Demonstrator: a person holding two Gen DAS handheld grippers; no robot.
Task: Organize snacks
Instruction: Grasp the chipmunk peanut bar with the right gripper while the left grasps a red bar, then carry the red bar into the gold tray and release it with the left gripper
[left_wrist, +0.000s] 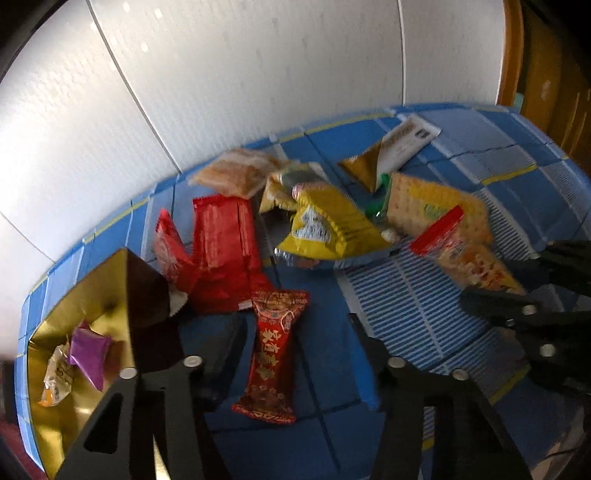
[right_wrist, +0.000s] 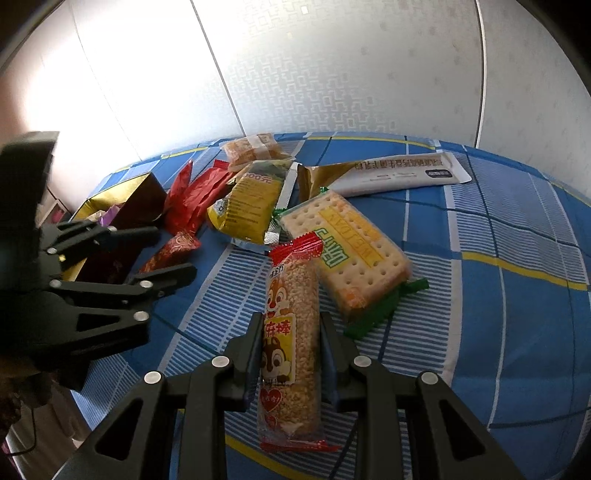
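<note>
The right gripper (right_wrist: 290, 354) is narrow and holds a sesame stick bar (right_wrist: 291, 332) in clear wrapping with red ends. Its pads press the two long sides of the bar, whose long axis runs along the fingers, away from the camera. The bar hangs over the blue checked bed sheet (right_wrist: 498, 314), just beside a cracker pack (right_wrist: 351, 251) with green ends.

The left gripper (left_wrist: 295, 332) is half open over a red patterned snack packet (left_wrist: 271, 350). The packet lies flat on the sheet between the two fingers, with its long axis along them, but I cannot tell if the pads already touch it (the picture is a little blurred).

The gold-lined box (left_wrist: 59, 406), with a purple packet (left_wrist: 88, 354) already inside, stands at the left end of the pile. It lies just left of the left gripper, so that hand is nearer to it. My judgement is that the right hand must carry its bar leftwards across the pile of snacks to reach the box.
</note>
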